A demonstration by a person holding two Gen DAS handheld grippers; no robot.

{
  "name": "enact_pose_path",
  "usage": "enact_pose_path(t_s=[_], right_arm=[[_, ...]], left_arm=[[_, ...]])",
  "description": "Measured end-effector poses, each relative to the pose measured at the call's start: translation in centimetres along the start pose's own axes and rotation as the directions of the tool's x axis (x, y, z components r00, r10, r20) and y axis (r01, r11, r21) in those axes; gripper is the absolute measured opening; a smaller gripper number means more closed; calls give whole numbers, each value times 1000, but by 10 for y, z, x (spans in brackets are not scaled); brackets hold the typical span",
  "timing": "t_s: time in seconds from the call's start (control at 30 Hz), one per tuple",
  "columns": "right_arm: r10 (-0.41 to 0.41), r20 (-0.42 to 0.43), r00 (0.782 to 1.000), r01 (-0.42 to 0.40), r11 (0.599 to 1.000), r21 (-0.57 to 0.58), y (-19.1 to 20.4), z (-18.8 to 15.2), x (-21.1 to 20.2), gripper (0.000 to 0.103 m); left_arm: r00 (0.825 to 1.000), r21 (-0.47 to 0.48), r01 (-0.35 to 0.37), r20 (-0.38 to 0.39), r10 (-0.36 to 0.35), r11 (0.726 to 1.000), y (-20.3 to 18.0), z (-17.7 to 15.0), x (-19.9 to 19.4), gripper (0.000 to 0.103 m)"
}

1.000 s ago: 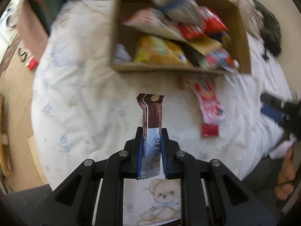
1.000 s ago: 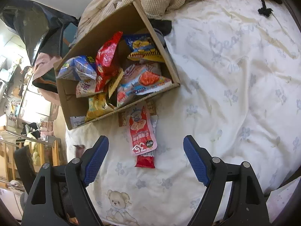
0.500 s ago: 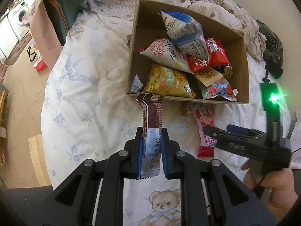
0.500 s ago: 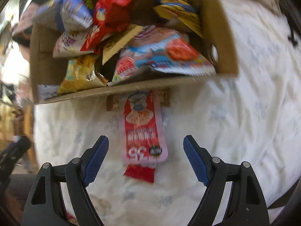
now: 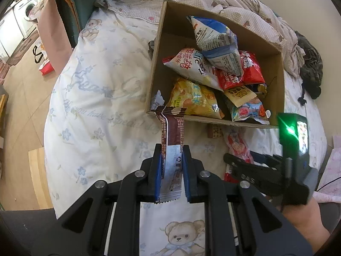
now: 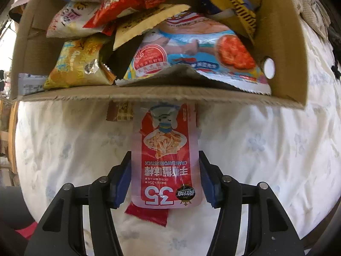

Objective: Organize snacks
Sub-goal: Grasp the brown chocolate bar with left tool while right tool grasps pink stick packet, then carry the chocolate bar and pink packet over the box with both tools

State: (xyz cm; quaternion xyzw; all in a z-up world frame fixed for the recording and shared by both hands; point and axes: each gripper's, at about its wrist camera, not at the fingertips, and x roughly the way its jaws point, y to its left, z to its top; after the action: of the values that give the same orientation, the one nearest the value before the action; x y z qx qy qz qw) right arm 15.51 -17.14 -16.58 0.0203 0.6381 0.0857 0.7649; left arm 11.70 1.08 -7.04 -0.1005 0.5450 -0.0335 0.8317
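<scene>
My left gripper [image 5: 171,160] is shut on a brown and white snack bar [image 5: 172,136], held upright with its top at the near rim of the cardboard box [image 5: 213,121]. The box holds several snack bags. My right gripper [image 6: 165,170] is open, its fingers on either side of a red crab-stick packet [image 6: 166,162] that lies flat on the bed just in front of the box [image 6: 149,98]. The packet also shows in the left wrist view [image 5: 236,147], partly hidden by the right gripper [image 5: 245,160]. A red packet [image 6: 149,213] lies under it.
A small brown checked packet [image 6: 119,113] lies against the box's front wall. The white floral bedspread [image 5: 96,106] drops off to a wooden floor on the left. A checked quilt [image 5: 213,0] lies bunched behind the box, with dark clothing [image 5: 311,64] at the right.
My right gripper has moved down and forward to the crab-stick packet and narrowed around it. My left gripper has carried the snack bar toward the box's near rim.
</scene>
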Motion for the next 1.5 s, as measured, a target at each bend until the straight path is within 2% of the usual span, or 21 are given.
enact_pose_path(t_s=[0.17, 0.27, 0.5, 0.57, 0.67, 0.9, 1.07, 1.2, 1.5], right_arm=[[85, -9, 996, -84, 996, 36, -8, -29, -18, 57], [102, 2, 995, -102, 995, 19, -5, -44, -28, 57], [222, 10, 975, -223, 974, 43, 3, -64, -39, 57], [257, 24, 966, -257, 965, 49, 3, -64, -43, 57], [329, 61, 942, -333, 941, 62, 2, -67, -56, 57], [412, 174, 894, -424, 905, 35, -14, -68, -100, 57], [410, 266, 872, -440, 896, 60, -28, -48, -126, 57], [367, 342, 865, -407, 912, 51, -44, -25, -145, 57], [263, 386, 884, -323, 941, 99, -69, 26, -148, 57]], left_arm=[[1000, 0, 3, 3, -3, 1000, 0, -1, -1, 14], [1000, 0, 0, 5, 0, 1000, -1, -1, -1, 14], [999, 27, -37, 4, 37, 999, -2, -3, 5, 14], [999, 21, -46, 0, 46, 999, 1, -3, 7, 14], [999, -8, -30, 11, 30, 1000, 7, -4, 0, 14], [992, 33, -16, 122, 12, 999, -2, -1, -29, 14], [989, 64, -8, 148, -2, 998, -10, 16, -39, 14], [986, 87, -6, 165, -8, 996, -18, 43, -47, 14], [983, 89, -5, 185, -12, 996, -27, 95, -37, 14]])
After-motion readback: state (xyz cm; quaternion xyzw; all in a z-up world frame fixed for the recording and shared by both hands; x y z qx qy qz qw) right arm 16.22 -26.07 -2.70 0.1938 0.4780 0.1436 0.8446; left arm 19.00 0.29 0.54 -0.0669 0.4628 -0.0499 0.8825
